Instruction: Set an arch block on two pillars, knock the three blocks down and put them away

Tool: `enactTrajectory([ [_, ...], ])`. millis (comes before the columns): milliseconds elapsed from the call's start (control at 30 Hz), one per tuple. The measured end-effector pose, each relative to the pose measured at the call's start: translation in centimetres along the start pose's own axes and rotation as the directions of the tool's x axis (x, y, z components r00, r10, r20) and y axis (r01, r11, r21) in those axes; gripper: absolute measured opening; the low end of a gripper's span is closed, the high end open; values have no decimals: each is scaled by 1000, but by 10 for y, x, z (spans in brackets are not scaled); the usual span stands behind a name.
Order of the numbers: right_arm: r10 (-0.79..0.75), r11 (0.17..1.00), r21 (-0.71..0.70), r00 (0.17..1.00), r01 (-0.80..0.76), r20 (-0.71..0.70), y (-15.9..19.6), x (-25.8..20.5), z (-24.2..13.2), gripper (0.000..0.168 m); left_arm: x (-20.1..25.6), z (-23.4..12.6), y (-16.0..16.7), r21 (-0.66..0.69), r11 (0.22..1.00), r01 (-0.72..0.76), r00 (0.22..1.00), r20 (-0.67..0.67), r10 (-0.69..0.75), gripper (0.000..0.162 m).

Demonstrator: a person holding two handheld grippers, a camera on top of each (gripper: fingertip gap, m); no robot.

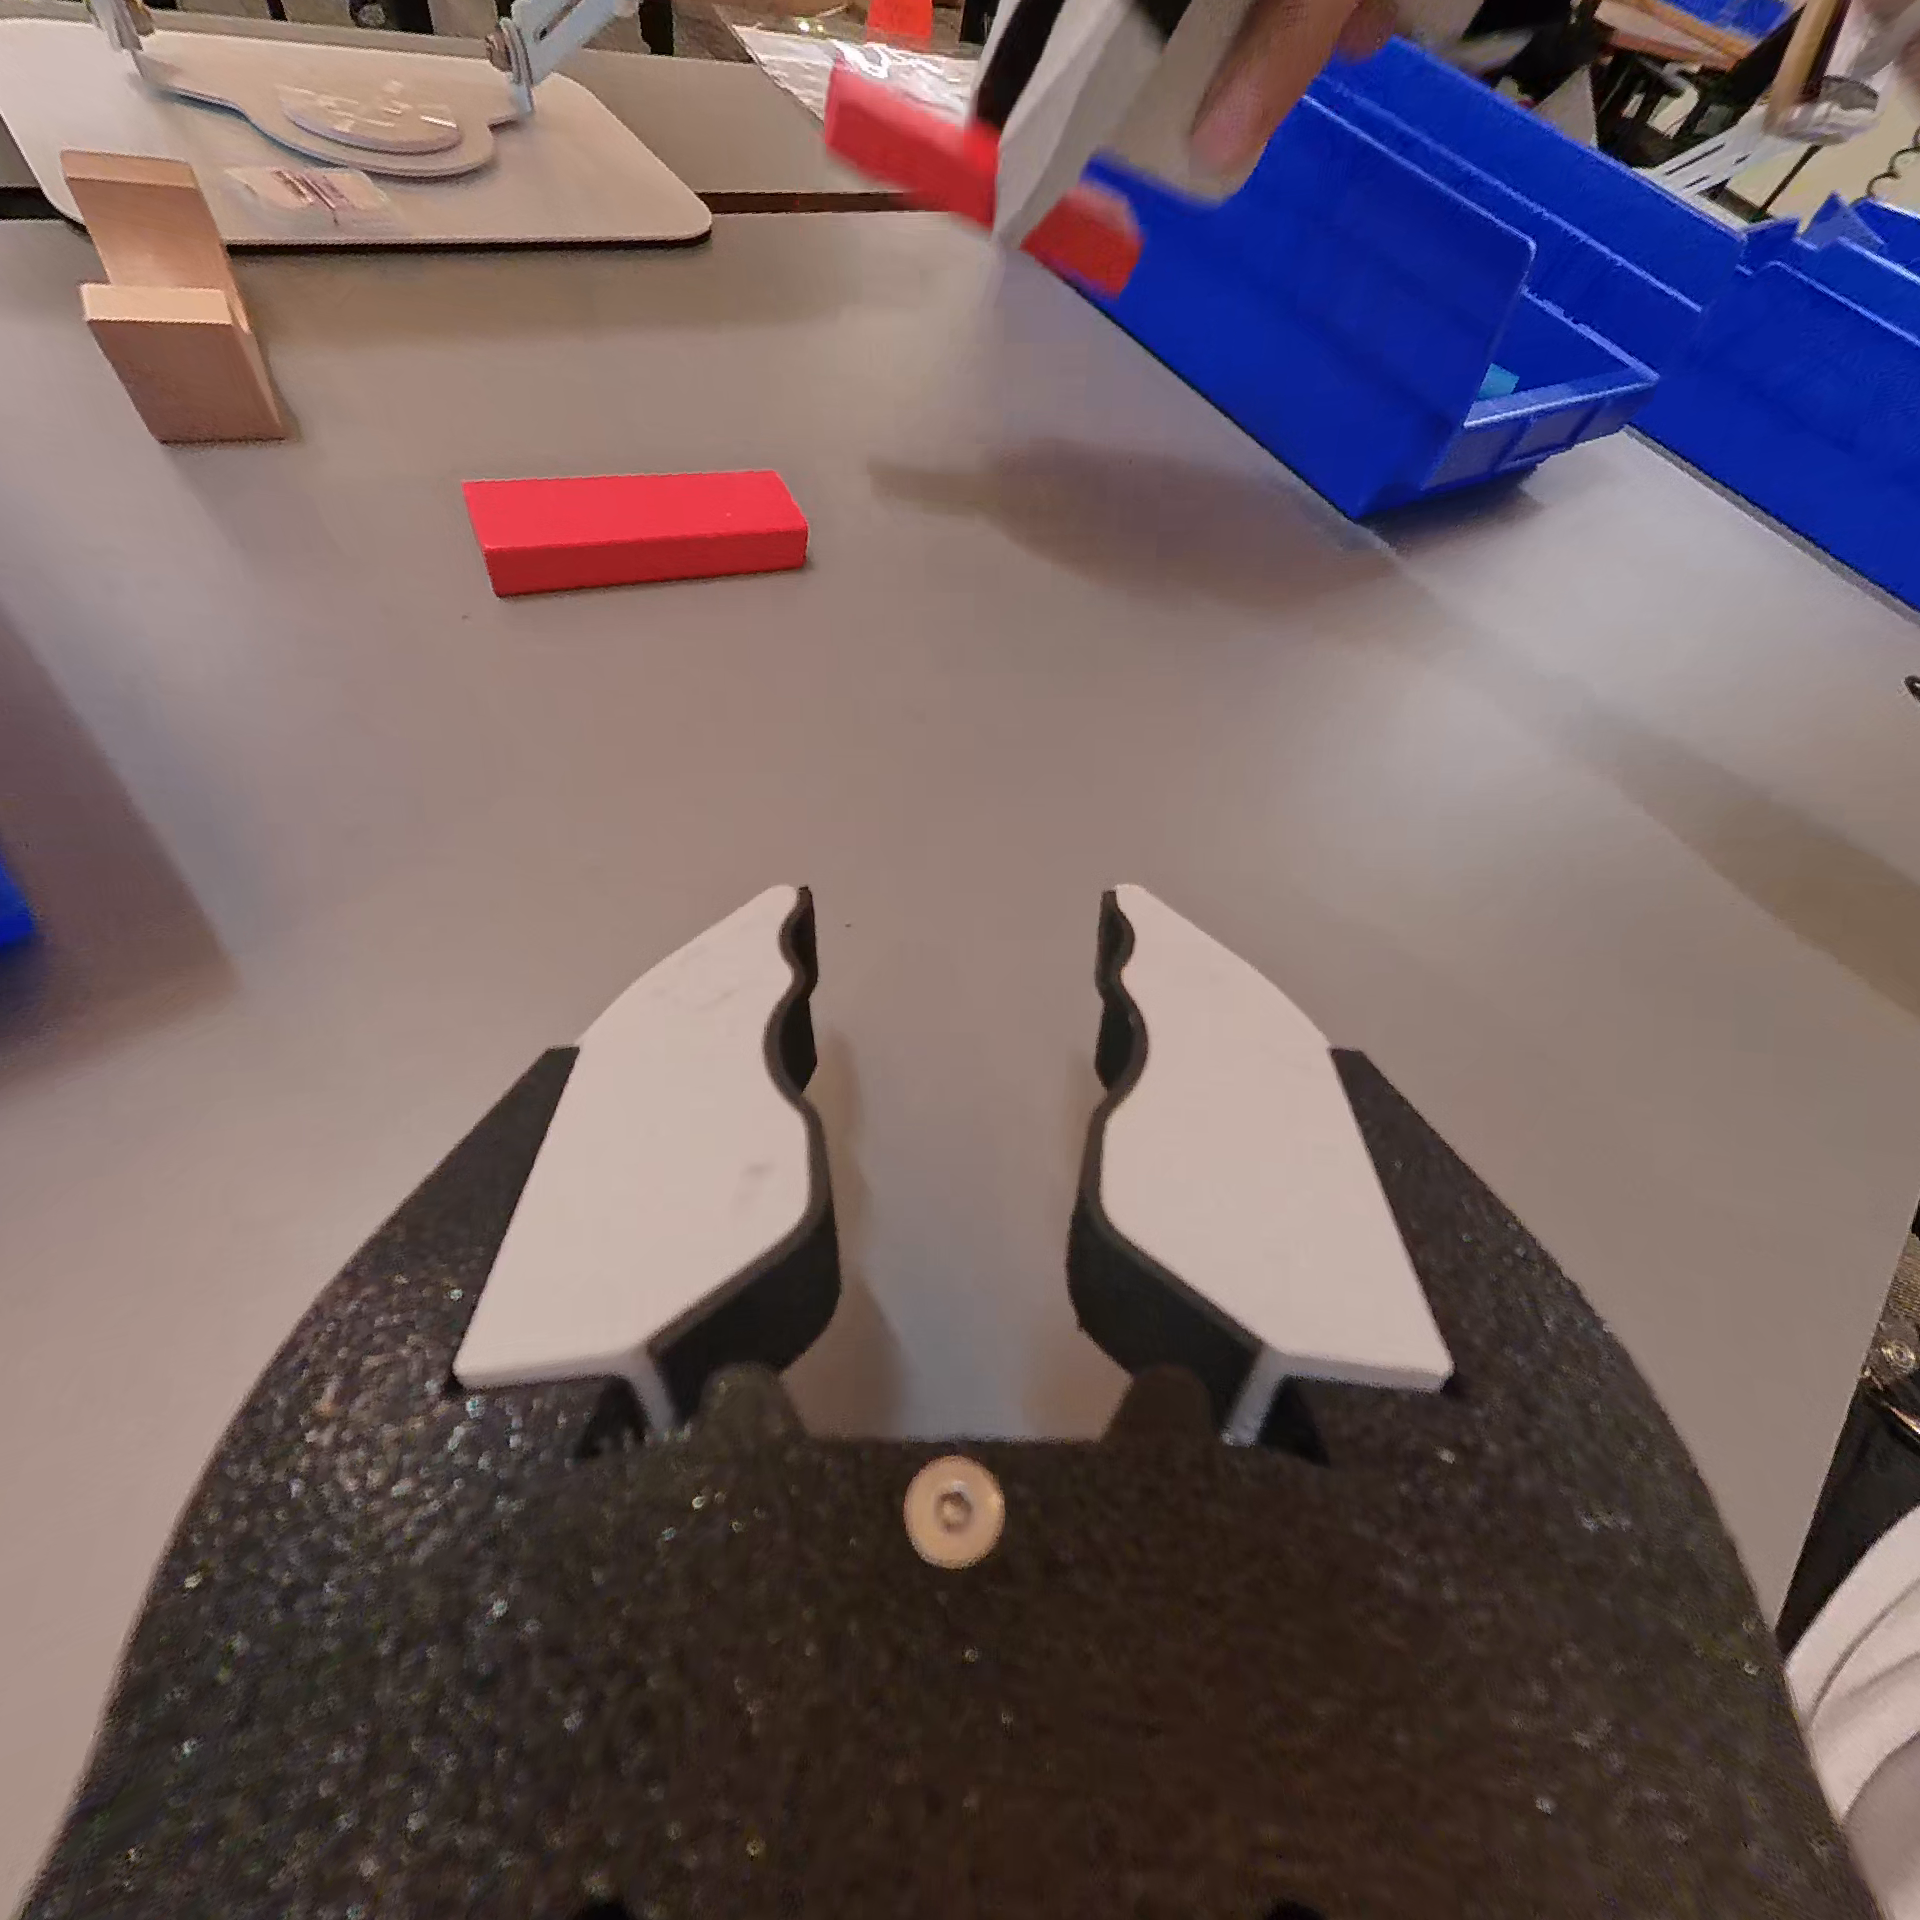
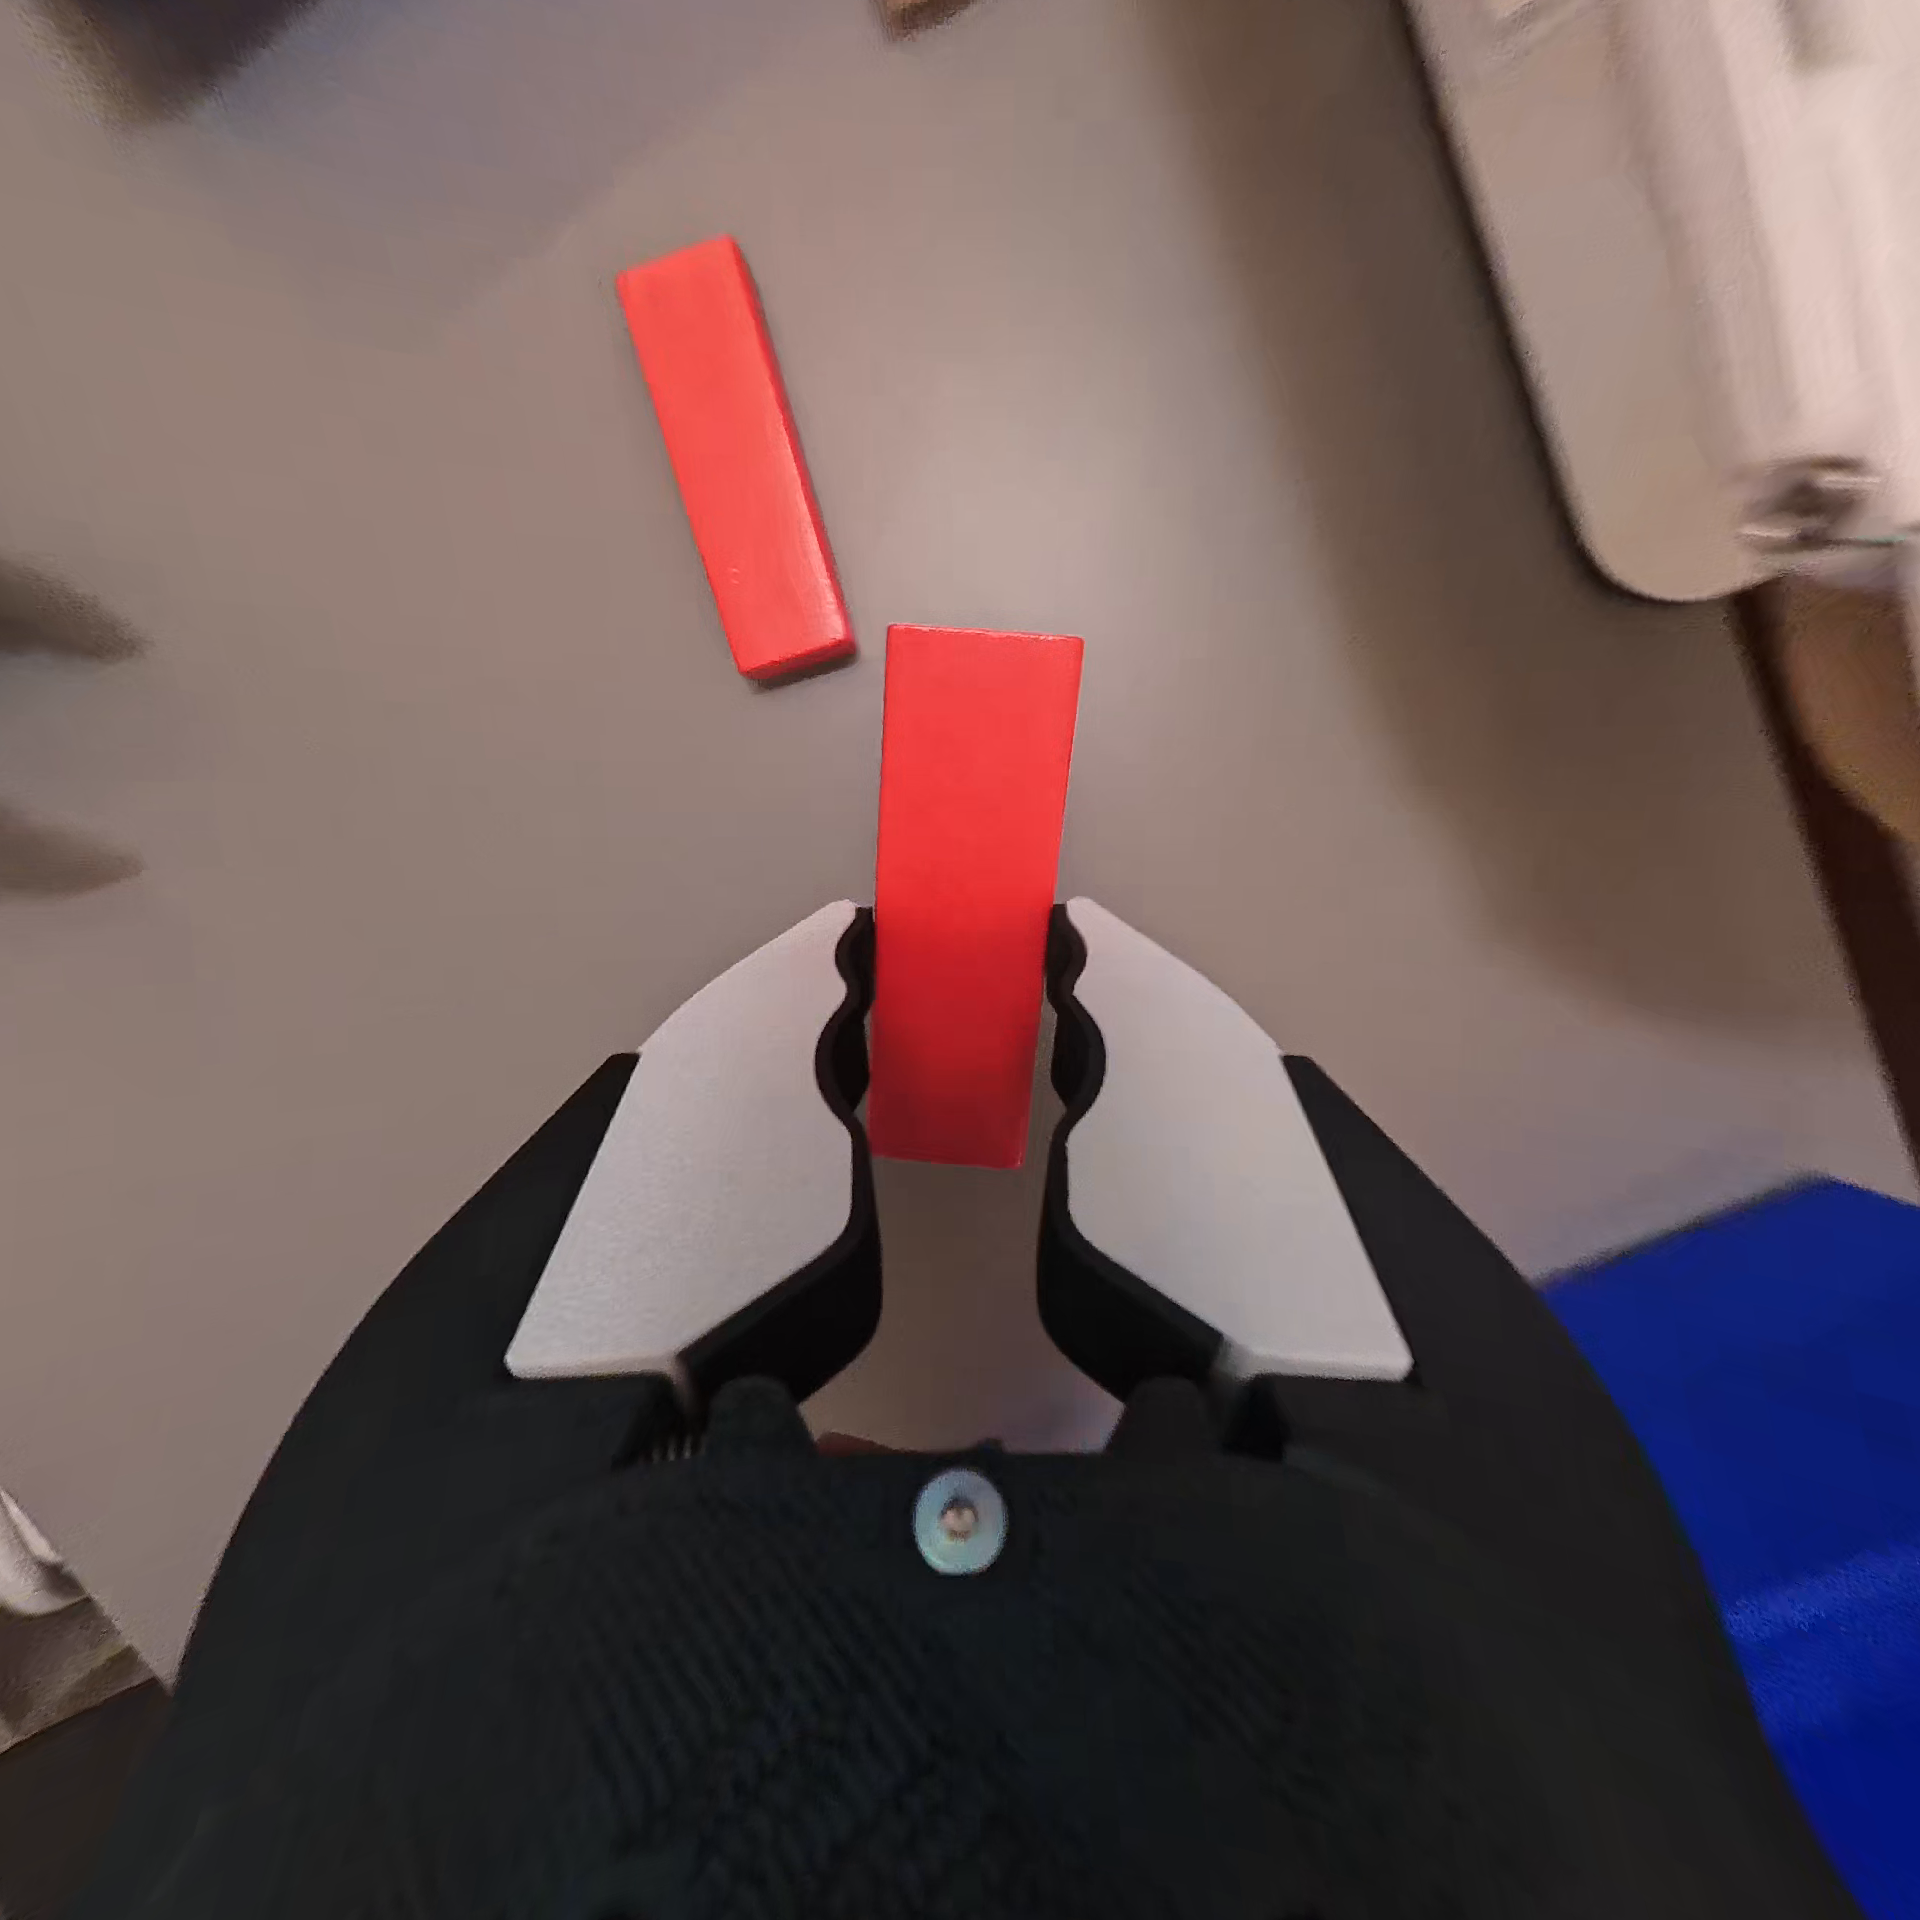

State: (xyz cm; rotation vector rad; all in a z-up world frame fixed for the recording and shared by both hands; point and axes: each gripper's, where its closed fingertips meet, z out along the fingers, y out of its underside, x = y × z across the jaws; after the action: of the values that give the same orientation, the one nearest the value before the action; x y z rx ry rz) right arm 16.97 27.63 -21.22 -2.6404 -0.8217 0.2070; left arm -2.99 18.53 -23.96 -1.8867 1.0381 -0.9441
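Our right tongs (image 2: 961,914) are clamped across the width of a flat red wooden block (image 2: 971,883), carried clear above the grey worktop (image 1: 1039,727); our left tongs (image 1: 956,904) stand apart, empty, low over it; a second red block (image 1: 636,528) lies flat ahead.

We see two bright red blocks: one (image 2: 971,894) in the right tongs (image 2: 958,920), one (image 1: 636,530) flat on the plain grey counter (image 1: 1143,727). Both tongs have pale grey fingers (image 1: 665,1143) with black pads; the left tongs (image 1: 956,904) sit on a speckled black body. The bins (image 1: 1455,312) are deep blue, the wooden piece (image 1: 177,312) is light tan, and the board (image 1: 582,156) is off-white.
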Motion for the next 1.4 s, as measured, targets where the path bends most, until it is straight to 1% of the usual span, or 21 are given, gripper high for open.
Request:
enactTrajectory([
  [67,22,1000,13,999,-21,-49,5,14,-33,33,1,0,0,-2,1000,-1,1000,-2,1,51],
  [167,82,997,1,988,-83,-134,29,44,-79,33,2,0,0,1,1000,1,1000,-6,-1,51],
  [267,182,983,13,961,-184,-206,63,75,-116,33,4,0,0,3,1000,5,1000,-12,-5,51],
  [333,269,962,14,930,-274,-249,93,96,-128,33,4,1,1,-2,1000,4,1000,-14,-5,51],
  [433,381,917,-6,880,-399,-285,144,118,-128,33,6,1,1,-5,1000,2,1000,-18,-3,51],
  [567,443,874,-76,850,-481,-284,198,126,-102,33,9,4,2,-15,1000,0,1000,-27,-1,51],
  [633,469,857,-93,842,-507,-267,213,126,-87,33,10,5,4,-25,1000,-4,1000,-29,3,51],
  [733,503,834,-105,826,-541,-255,226,127,-70,33,12,7,6,-38,999,-12,999,-30,11,51],
  [833,520,822,-109,815,-559,-257,232,131,-60,33,15,8,7,-44,999,-20,999,-37,18,51],
  [967,510,828,-131,829,-546,-231,232,128,-43,33,19,10,8,-52,998,-28,999,-46,25,51],
  [1067,480,836,-158,840,-525,-253,239,129,-30,33,20,11,9,-63,998,-29,998,-52,25,51],
  [1133,459,846,-166,850,-507,-258,239,129,-28,39,20,11,9,-62,998,-30,998,-52,26,51],
  [1200,456,852,-155,854,-500,-251,232,129,-33,46,20,10,9,-57,998,-31,998,-52,28,51],
  [1267,445,865,-116,854,-488,-269,219,134,-48,50,21,10,9,-54,998,-28,998,-57,25,51],
  [1333,434,884,-37,849,-466,-302,195,139,-73,57,22,10,8,-52,998,-25,998,-62,22,51],
  [1400,405,912,73,859,-403,-312,157,136,-101,64,22,10,8,-53,998,-28,998,-62,24,51],
])
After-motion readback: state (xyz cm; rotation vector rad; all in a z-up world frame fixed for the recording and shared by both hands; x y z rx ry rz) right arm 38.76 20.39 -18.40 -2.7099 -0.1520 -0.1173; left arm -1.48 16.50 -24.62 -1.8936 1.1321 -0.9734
